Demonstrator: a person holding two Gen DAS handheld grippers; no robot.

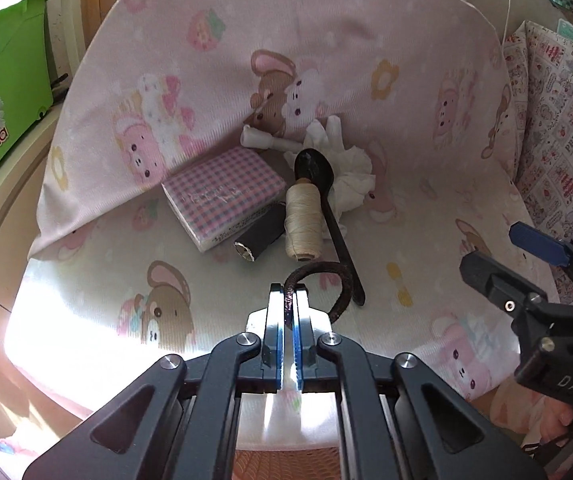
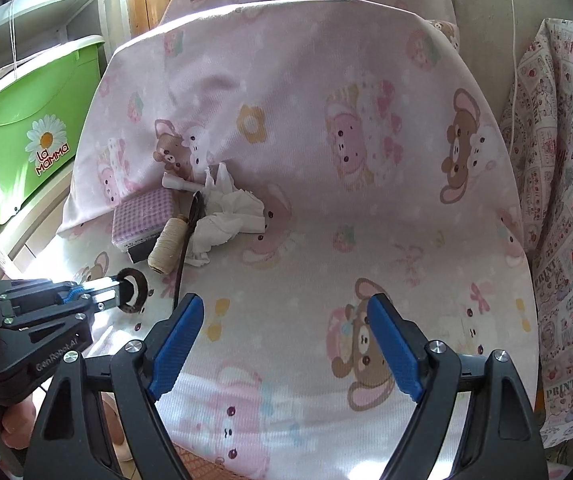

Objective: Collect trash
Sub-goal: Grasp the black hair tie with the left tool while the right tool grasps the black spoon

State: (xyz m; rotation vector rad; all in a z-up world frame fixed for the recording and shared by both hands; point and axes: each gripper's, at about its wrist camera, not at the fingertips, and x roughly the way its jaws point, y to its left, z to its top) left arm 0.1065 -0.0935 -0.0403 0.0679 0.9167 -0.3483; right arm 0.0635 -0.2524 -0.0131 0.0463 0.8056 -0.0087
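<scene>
My left gripper [image 1: 290, 294] is shut on a dark brown hair-tie ring [image 1: 344, 278], whose loop sticks out past the fingertips just above the seat. From the right wrist view, the same left gripper [image 2: 122, 292] pinches the ring [image 2: 142, 280] at the left. Behind it lie a crumpled white tissue [image 1: 350, 172] [image 2: 234, 216], a small white paper roll [image 1: 262, 140], a black spoon [image 1: 314, 164], a cream thread spool [image 1: 302, 220], a black tube [image 1: 262, 236] and a pink checked tissue pack [image 1: 222, 192]. My right gripper [image 2: 286, 304] hangs open and holds nothing, over the seat's front.
Everything rests on a chair seat [image 2: 326, 248] draped in pink bear-print cloth, with the backrest rising behind the pile. A green lidded bin [image 1: 2, 92] [image 2: 34, 128] stands to the left. A patterned cushion [image 2: 566, 240] lies at the right edge.
</scene>
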